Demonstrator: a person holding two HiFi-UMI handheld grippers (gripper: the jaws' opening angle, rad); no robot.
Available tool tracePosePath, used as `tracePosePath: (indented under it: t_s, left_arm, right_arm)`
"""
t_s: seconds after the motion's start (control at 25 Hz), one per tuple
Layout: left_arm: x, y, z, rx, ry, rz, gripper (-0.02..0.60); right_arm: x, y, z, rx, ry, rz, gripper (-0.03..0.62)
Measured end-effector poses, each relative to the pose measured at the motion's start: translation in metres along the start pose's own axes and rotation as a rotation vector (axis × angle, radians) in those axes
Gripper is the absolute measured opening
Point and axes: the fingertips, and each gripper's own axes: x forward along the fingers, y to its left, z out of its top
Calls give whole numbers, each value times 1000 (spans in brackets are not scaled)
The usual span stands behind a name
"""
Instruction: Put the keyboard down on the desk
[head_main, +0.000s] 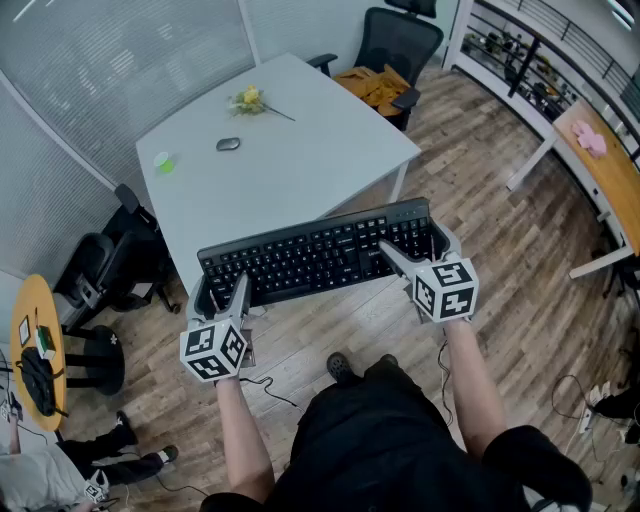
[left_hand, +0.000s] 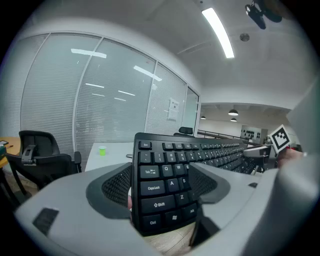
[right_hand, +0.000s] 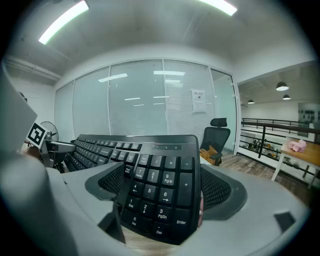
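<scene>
A black full-size keyboard (head_main: 320, 255) hangs in the air over the wood floor, just in front of the white desk (head_main: 300, 170). My left gripper (head_main: 222, 292) is shut on its left end, with the pads either side of the Caps Lock and Shift keys (left_hand: 160, 192). My right gripper (head_main: 412, 252) is shut on its right end, clamping the number pad (right_hand: 160, 185). From the left gripper view the keyboard (left_hand: 210, 152) runs away towards the right gripper's marker cube (left_hand: 280, 137). The keyboard is roughly level and does not touch the desk.
On the desk lie a grey mouse (head_main: 228, 144), a small green cup (head_main: 163, 162) and a yellow flower (head_main: 250, 100). A black office chair (head_main: 395, 45) stands behind it, another chair (head_main: 110, 265) at its left. A wooden table (head_main: 610, 170) is at the right.
</scene>
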Motion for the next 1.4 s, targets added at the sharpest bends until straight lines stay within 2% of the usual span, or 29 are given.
tracePosePath:
  t_s: [0.48, 0.76, 1.12, 1.4]
  left_arm:
    - [-10, -4, 3, -1, -12, 26, 341]
    - [-9, -3, 6, 5, -31, 15, 341]
    - [-6, -8, -6, 10, -13, -13, 341]
    - [6, -11, -5, 22, 4, 10, 341]
  right_arm:
    - [-5, 1, 6, -17, -13, 15, 485]
    - [-8, 3, 8, 1, -18, 12, 474]
    - [-17, 1, -9, 19, -3, -13, 474]
    - [0, -11, -13, 39, 12, 12, 474]
